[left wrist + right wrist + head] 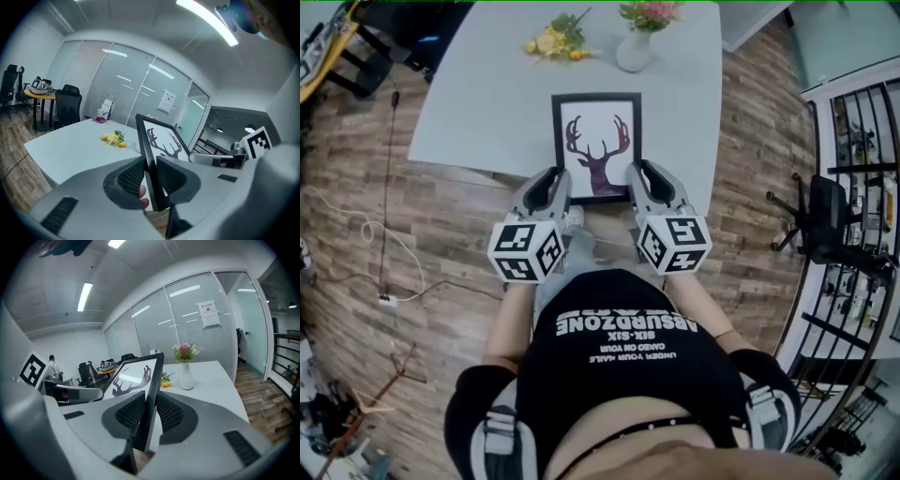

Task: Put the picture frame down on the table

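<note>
A black picture frame (pixel 598 142) with a dark red deer print is held over the near edge of the grey table (pixel 478 103). My left gripper (pixel 559 195) is shut on the frame's lower left side, and my right gripper (pixel 635 192) is shut on its lower right side. In the left gripper view the frame (pixel 157 140) stands on edge between the ribbed pads (pixel 131 176). The right gripper view shows the frame (pixel 140 376) clamped the same way, tilted up above the table (pixel 220 380). Whether the frame touches the table is not visible.
A white vase with pink flowers (pixel 636 45) and a loose bunch of yellow flowers (pixel 553 41) sit at the table's far side. Wooden floor surrounds the table. Cables (pixel 366 234) lie on the left, and a black chair (pixel 825 220) and railing are on the right.
</note>
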The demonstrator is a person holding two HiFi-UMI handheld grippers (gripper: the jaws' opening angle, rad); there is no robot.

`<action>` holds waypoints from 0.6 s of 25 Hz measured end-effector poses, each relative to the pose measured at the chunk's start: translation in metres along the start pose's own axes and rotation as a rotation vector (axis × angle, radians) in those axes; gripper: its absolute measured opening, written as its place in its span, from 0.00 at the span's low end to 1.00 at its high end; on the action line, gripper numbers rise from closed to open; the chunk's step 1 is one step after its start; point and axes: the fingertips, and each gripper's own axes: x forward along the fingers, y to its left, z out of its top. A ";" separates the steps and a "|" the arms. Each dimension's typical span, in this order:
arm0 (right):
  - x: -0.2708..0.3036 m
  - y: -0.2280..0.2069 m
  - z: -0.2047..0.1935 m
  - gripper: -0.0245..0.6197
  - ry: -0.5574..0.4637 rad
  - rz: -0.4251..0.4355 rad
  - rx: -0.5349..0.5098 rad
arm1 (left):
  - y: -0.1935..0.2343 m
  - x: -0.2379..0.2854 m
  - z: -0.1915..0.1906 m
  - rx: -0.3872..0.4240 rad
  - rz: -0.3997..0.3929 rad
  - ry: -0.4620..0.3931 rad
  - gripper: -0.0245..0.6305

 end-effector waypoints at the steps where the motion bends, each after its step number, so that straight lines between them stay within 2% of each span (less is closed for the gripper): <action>1: 0.002 0.000 0.000 0.18 0.001 -0.001 0.001 | 0.002 0.001 0.000 0.001 -0.002 0.003 0.18; 7: 0.019 0.000 -0.003 0.18 0.011 -0.007 0.014 | 0.016 0.013 0.002 -0.002 -0.012 0.021 0.18; 15: 0.097 0.004 0.016 0.18 0.051 -0.017 0.031 | 0.075 0.058 0.034 -0.023 -0.017 0.056 0.18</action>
